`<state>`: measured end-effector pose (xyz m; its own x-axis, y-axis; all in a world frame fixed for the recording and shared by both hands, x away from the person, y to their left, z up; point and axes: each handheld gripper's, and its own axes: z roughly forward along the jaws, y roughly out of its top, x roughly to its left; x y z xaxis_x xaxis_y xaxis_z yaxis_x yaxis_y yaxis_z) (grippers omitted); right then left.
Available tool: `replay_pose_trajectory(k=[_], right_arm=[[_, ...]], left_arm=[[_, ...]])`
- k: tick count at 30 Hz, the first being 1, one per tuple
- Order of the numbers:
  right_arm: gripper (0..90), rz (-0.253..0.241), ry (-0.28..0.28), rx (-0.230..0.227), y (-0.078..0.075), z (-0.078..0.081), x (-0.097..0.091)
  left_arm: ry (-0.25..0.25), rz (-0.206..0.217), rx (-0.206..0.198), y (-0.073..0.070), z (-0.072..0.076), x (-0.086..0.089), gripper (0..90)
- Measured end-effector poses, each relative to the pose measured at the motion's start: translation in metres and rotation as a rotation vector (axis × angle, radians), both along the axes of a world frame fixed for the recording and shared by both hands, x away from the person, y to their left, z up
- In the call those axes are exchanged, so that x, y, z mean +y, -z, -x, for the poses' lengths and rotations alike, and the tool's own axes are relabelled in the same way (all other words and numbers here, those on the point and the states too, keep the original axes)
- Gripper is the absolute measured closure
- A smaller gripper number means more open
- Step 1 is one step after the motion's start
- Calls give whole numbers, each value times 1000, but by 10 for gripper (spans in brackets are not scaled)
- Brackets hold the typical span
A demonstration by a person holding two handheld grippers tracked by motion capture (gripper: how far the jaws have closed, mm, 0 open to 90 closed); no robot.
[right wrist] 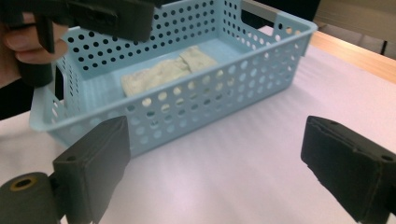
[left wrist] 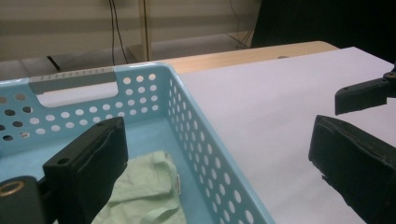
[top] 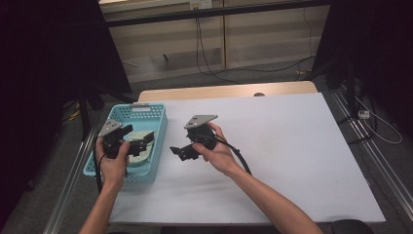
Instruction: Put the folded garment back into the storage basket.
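Both grippers are wide open, holding nothing. The folded pale green cloth (left wrist: 147,193) sits in the blue perforated basket (left wrist: 196,135), just past the left gripper (left wrist: 219,158)'s left jaw; the right gripper (right wrist: 215,168) hangs beside the basket over the white table (top: 272,146).

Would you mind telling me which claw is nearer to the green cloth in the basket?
The left claw is nearer, hovering above the green cloth inside the basket. The right claw is outside it, over the white table cover.

Tabletop (top: 292,146) right of the blue basket (top: 158,141) lies bare, open passage across it; basket walls block level entry, top open; folded cloth (top: 141,146) covers part of its floor; left hand-held gripper (top: 139,145) occupies the space above the basket.
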<state>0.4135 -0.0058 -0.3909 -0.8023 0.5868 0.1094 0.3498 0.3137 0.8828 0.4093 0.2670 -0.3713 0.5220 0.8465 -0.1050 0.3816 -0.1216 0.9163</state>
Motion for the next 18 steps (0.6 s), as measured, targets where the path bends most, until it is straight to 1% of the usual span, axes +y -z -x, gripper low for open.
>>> replay_pose_trajectory(k=[2,3,4,6,7,8,9,11,13,15,16,17,18], right_arm=[[87,3,7,-7,0,2,-3],[85,-9,36,-33,0,7,-11],[83,-9,42,-38,0,9,-13],[75,-11,54,-49,-2,12,-20],[69,-17,61,-53,-3,14,-24],[68,-21,68,-59,-4,15,-27],[66,-27,78,-64,-4,17,-32],[53,-24,101,-63,-2,19,-39],[45,-19,119,-72,-1,22,-45],[48,-16,134,-74,2,25,-53],[48,-17,142,-72,3,27,-56],[47,-16,146,-70,4,28,-59],[46,-17,157,-65,6,29,-64]], left_arm=[[-3,-2,1,-1,1,0,53],[5,-8,13,-3,3,-3,56],[6,-14,3,-5,4,-4,56],[6,-14,-2,-6,6,-4,56],[12,-9,-6,-6,10,-6,56],[12,-9,-6,-6,10,-6,56],[16,1,-10,-5,14,-7,57],[35,7,-4,-4,20,-9,60],[66,-17,-9,-3,27,-13,62],[63,8,-6,-1,34,-15,62],[67,13,-10,-1,36,-15,62],[69,0,-18,0,38,-17,62],[74,0,-15,1,39,-18,62]])
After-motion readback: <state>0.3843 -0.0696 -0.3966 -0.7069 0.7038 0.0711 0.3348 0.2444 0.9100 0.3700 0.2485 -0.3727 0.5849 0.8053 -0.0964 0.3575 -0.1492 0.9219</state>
